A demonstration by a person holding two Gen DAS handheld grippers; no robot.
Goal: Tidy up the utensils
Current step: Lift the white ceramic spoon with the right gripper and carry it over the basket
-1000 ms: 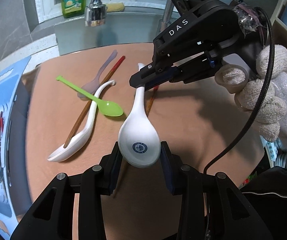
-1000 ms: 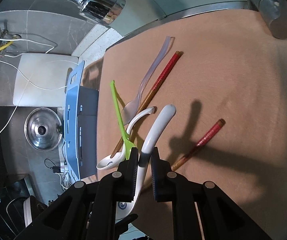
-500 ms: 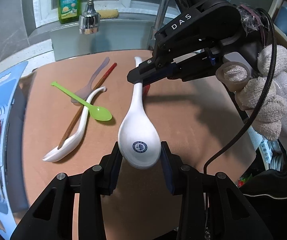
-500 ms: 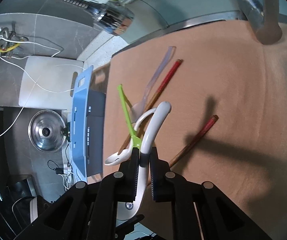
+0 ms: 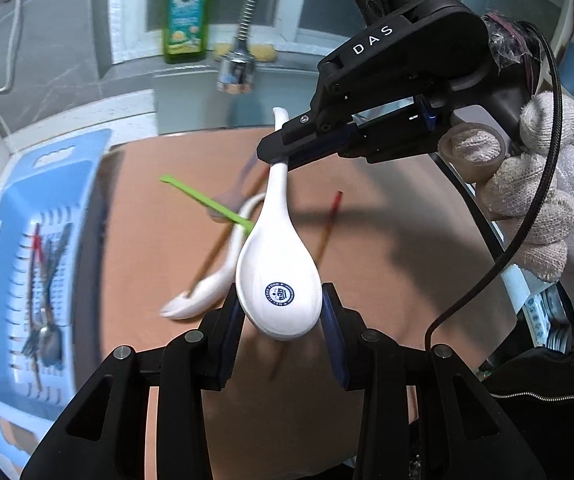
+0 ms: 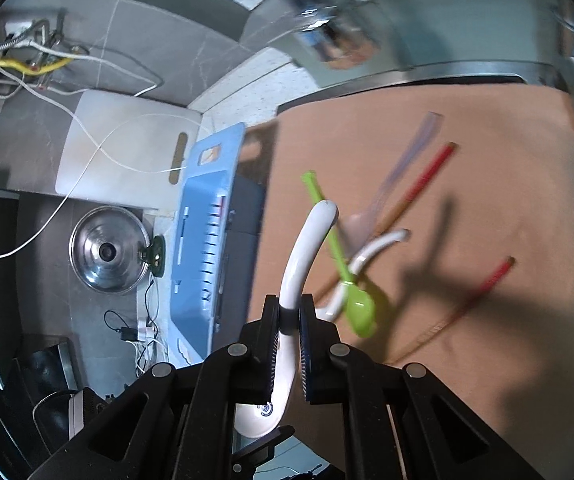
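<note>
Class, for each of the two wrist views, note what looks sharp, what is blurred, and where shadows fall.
Left wrist view: the held white spoon and the right gripper are sharp; the blue basket and the utensils on the mat are motion-smeared; a gripper shadow crosses the mat. Right wrist view: the spoon's handle is crisp, the faucet streaks, and dark shadows lie over the red chopstick.

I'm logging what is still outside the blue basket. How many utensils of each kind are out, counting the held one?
White spoons: 2
Green spoon: 1
Clear spoon: 1
Chopsticks: 2
Total: 6
</note>
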